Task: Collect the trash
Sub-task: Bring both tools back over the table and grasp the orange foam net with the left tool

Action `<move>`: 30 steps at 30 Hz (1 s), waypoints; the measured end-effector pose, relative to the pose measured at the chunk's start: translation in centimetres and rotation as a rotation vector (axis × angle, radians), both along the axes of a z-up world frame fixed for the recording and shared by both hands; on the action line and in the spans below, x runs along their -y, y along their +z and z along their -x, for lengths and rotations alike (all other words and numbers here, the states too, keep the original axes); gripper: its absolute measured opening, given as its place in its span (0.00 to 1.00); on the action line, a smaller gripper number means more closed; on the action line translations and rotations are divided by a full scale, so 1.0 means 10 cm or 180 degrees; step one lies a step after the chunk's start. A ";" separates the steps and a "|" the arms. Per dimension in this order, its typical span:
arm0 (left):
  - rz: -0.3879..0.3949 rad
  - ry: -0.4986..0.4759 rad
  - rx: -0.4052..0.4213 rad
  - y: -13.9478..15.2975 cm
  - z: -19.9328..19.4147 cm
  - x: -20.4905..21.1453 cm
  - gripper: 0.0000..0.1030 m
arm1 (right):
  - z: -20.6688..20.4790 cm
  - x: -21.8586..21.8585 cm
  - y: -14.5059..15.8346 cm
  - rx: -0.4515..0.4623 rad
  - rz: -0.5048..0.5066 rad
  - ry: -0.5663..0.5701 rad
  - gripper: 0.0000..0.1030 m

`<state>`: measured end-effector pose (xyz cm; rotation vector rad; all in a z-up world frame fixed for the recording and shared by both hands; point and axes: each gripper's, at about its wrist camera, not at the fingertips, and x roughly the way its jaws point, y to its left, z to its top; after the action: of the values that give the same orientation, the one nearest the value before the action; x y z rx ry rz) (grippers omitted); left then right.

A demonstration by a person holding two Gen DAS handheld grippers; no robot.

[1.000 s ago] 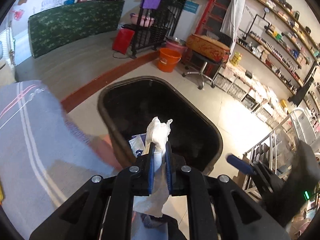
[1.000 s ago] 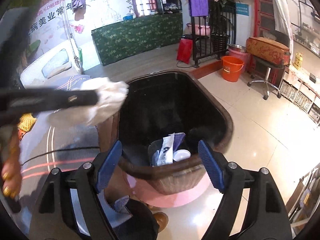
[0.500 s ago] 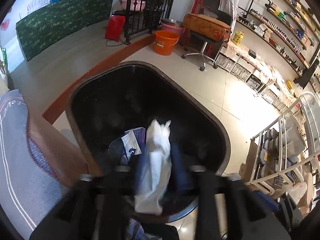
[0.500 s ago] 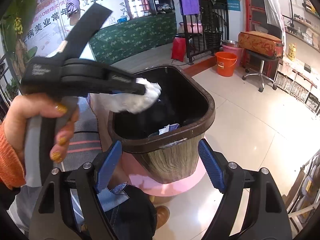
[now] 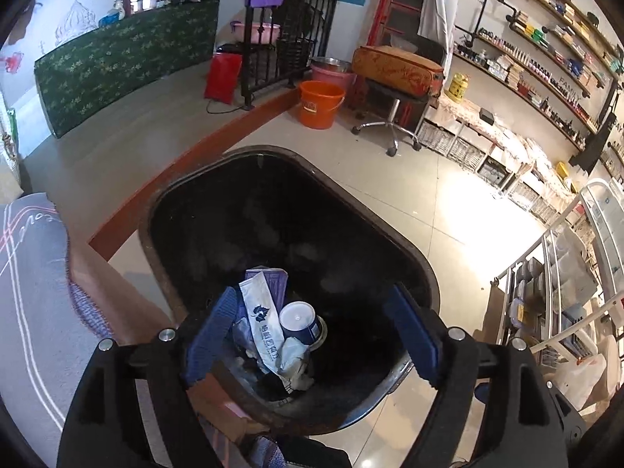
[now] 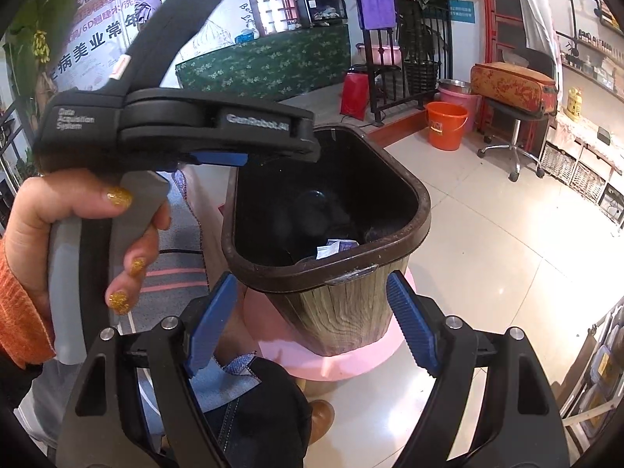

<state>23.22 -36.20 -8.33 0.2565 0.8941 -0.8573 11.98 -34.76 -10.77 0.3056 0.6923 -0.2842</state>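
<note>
Brown bin rim (image 5: 409,249) beneath hand-held gripper (image 5: 312,335)

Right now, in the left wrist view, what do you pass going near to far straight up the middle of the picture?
Open left tool → white sachet and white-lidded jar in the trash bin → bare tiled floor → orange bucket → black metal rack.

i'm looking into a small beauty shop: long wall shelves (image 5: 542,62) lined with bottles and boxes, a rolling stool (image 5: 394,89) on the tiled floor (image 5: 448,210), a poster (image 6: 97,11) in chinese promoting beauty services, and plastic buckets (image 5: 318,103) beside it.
</note>
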 end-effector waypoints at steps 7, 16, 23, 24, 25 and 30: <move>0.0075 0.0170 0.0186 0.18 -0.01 -0.35 0.80 | -0.06 -0.10 0.09 0.0066 0.0053 0.0054 0.81; 0.0042 0.0657 0.0397 0.38 -0.05 -1.23 0.85 | -0.27 -0.39 0.22 0.0127 0.0077 0.0305 0.86; 0.0006 0.1173 0.0466 0.42 -0.01 -2.10 0.85 | -0.51 -0.82 0.34 0.0152 0.0082 0.0705 0.86; 0.0016 0.1249 0.0462 0.42 0.00 -2.25 0.85 | -0.55 -0.90 0.35 0.0149 0.0064 0.0783 0.86; 0.0025 0.1321 0.0457 0.41 0.00 -2.40 0.85 | -0.57 -0.96 0.36 0.0150 0.0065 0.0840 0.86; -0.0042 0.1779 0.0423 0.38 -0.02 -3.12 0.85 | -0.63 -1.29 0.38 0.0154 0.0055 0.1086 0.86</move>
<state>23.41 -4.99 -4.51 0.0644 0.7907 -0.3120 18.33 -21.82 -6.93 0.1730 0.6815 0.0419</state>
